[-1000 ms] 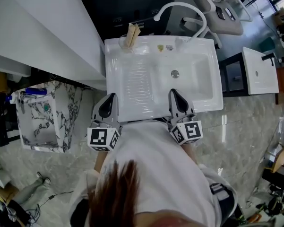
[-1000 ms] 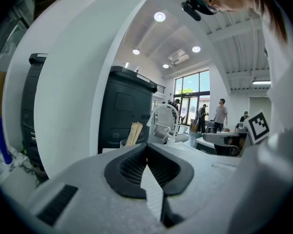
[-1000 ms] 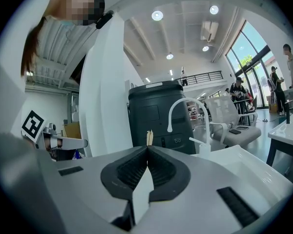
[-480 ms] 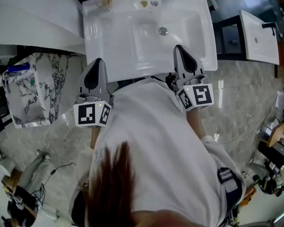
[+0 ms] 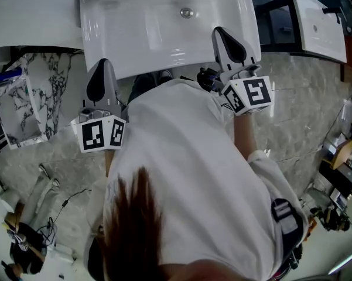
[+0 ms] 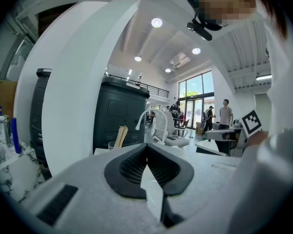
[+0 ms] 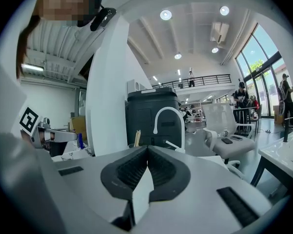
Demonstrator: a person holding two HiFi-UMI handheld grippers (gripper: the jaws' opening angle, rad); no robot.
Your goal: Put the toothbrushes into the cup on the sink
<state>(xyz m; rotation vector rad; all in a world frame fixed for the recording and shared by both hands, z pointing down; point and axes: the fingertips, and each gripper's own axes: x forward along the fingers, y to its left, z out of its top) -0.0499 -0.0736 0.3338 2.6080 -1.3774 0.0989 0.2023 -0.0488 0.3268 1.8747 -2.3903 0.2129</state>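
Note:
The white sink [image 5: 164,40] fills the top of the head view. On its far left corner stands a clear cup [image 6: 112,145] holding wooden toothbrushes [image 6: 120,136]; the toothbrushes [image 7: 137,138] also show in the right gripper view, left of the white faucet [image 7: 168,116]. My left gripper [image 5: 103,63] hangs just off the sink's front edge, its jaws shut with nothing between them. My right gripper [image 5: 221,31] is over the sink's front right part, also shut and empty. Both point level toward the sink's back.
A marble-patterned cabinet [image 5: 23,104] stands left of the sink, a white counter [image 5: 29,10] beyond it. A second white basin [image 5: 319,22] is at the right. A white chair [image 7: 224,126] stands behind the faucet. Cables lie on the floor [image 5: 64,204].
Both grippers and the person have drawn back from the sink. The sink has slid toward the top of the head view, and the cup has almost left it. Jaws stay shut.

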